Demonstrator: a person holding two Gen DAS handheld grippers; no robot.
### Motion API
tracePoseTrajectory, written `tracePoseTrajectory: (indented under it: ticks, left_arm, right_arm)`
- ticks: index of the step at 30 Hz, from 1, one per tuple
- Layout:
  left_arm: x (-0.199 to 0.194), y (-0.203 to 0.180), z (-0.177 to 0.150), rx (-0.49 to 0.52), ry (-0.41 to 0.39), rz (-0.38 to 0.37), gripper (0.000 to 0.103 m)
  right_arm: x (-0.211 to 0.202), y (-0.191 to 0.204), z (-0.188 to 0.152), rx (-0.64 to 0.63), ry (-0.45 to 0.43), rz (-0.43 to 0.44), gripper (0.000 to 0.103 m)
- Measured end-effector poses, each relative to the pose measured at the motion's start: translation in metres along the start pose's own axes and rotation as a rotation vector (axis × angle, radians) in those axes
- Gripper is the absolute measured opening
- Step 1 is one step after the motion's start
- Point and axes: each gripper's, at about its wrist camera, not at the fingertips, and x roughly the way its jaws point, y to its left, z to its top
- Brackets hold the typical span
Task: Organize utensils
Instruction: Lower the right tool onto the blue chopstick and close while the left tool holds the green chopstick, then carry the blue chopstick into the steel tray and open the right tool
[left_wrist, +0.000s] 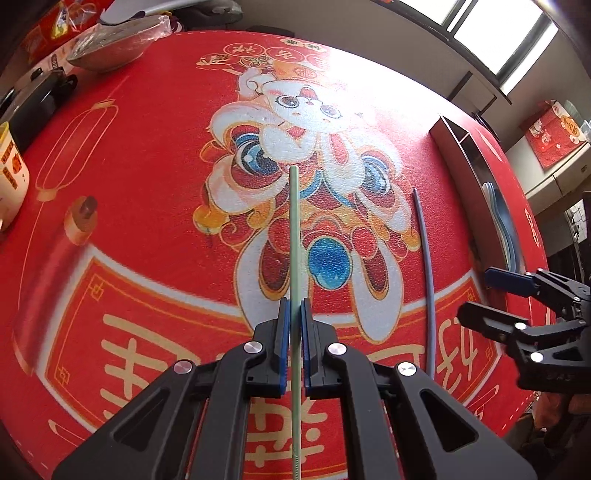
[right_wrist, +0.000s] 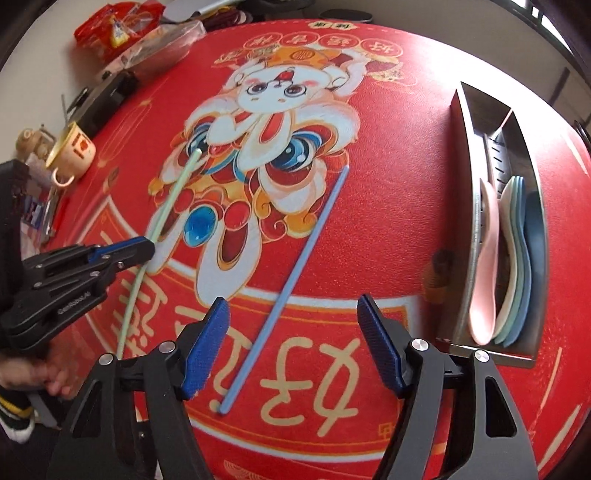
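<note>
My left gripper (left_wrist: 294, 308) is shut on a pale green chopstick (left_wrist: 294, 236), which points away over the red mat; it also shows in the right wrist view (right_wrist: 168, 201), held by the left gripper (right_wrist: 147, 249). A blue chopstick (right_wrist: 288, 284) lies flat on the mat, also seen in the left wrist view (left_wrist: 424, 258). My right gripper (right_wrist: 293, 332) is open and empty above the near end of the blue chopstick; it shows in the left wrist view (left_wrist: 476, 291). A metal utensil tray (right_wrist: 463, 206) at the right holds several spoons (right_wrist: 484, 258).
A cream mug (right_wrist: 74, 151) stands at the left edge of the red mat (right_wrist: 388, 192). A black case (right_wrist: 107, 99), a wrapped metal tray (right_wrist: 162, 51) and a red packet (right_wrist: 118, 26) lie at the far left. The tray also shows in the left wrist view (left_wrist: 461, 162).
</note>
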Motion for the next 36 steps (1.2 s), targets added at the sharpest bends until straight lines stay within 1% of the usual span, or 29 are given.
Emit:
tracePoseTrajectory:
  ticks: [4, 7, 10, 17, 20, 22, 23, 25, 27, 31, 36]
  left_arm:
    - [-0.002, 0.008, -0.002, -0.007, -0.002, 0.002, 0.006]
    - [-0.003, 0.012, -0.002, -0.011, -0.001, 0.000, 0.006]
    - [-0.003, 0.014, -0.002, -0.011, 0.000, -0.002, 0.006]
    - [0.000, 0.013, 0.000, -0.010, 0.008, -0.015, 0.006]
    - [0.003, 0.012, 0.001, -0.011, 0.012, -0.021, 0.006]
    - [0.004, 0.012, 0.002, -0.013, 0.015, -0.026, 0.006]
    - [0.004, 0.011, 0.002, -0.014, 0.016, -0.028, 0.006]
    - [0.005, 0.009, 0.003, -0.012, 0.017, -0.032, 0.006]
    - [0.006, 0.007, 0.004, -0.007, 0.018, -0.036, 0.006]
    - [0.007, 0.003, 0.004, 0.003, 0.022, -0.046, 0.006]
    - [0.008, 0.001, 0.003, 0.005, 0.027, -0.048, 0.006]
  right_arm:
    - [0.021, 0.004, 0.007, 0.013, 0.035, -0.041, 0.063]
    - [0.032, 0.006, 0.009, 0.014, 0.038, -0.109, 0.062]
    - [0.037, 0.010, 0.012, 0.002, 0.027, -0.140, 0.060]
    - [0.037, 0.017, 0.010, -0.034, 0.025, -0.130, 0.053]
    - [0.033, 0.016, 0.004, -0.039, 0.025, -0.121, 0.044]
    - [0.032, 0.017, -0.004, -0.049, 0.021, -0.118, 0.034]
    - [0.031, 0.017, -0.006, -0.050, 0.022, -0.114, 0.031]
    - [0.029, 0.014, -0.007, -0.039, 0.024, -0.106, 0.017]
    - [0.027, 0.012, -0.010, -0.033, 0.026, -0.104, 0.012]
    - [0.024, 0.003, -0.017, -0.018, 0.023, -0.078, 0.006]
    - [0.019, -0.009, -0.024, 0.023, 0.011, -0.049, 0.006]
